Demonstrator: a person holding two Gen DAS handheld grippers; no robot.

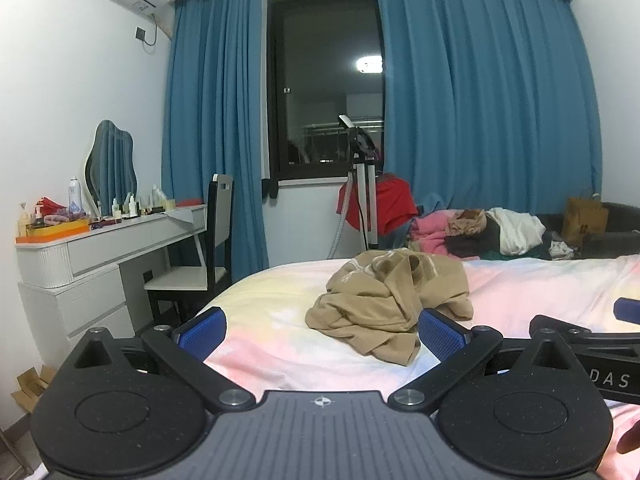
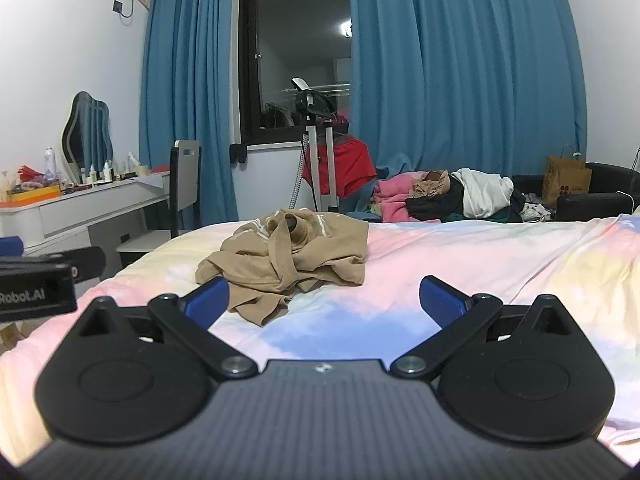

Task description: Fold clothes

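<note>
A crumpled tan garment lies in a heap on the pastel bed sheet. It also shows in the right wrist view. My left gripper is open and empty, its blue pads just short of the garment's near edge. My right gripper is open and empty, low over the sheet, to the right of the garment's near edge. The right gripper's body shows at the right edge of the left wrist view. The left gripper's body shows at the left edge of the right wrist view.
A pile of mixed clothes lies beyond the bed's far side. A white dresser with bottles and a chair stand to the left. A garment steamer stands by the window. A paper bag sits on a dark sofa.
</note>
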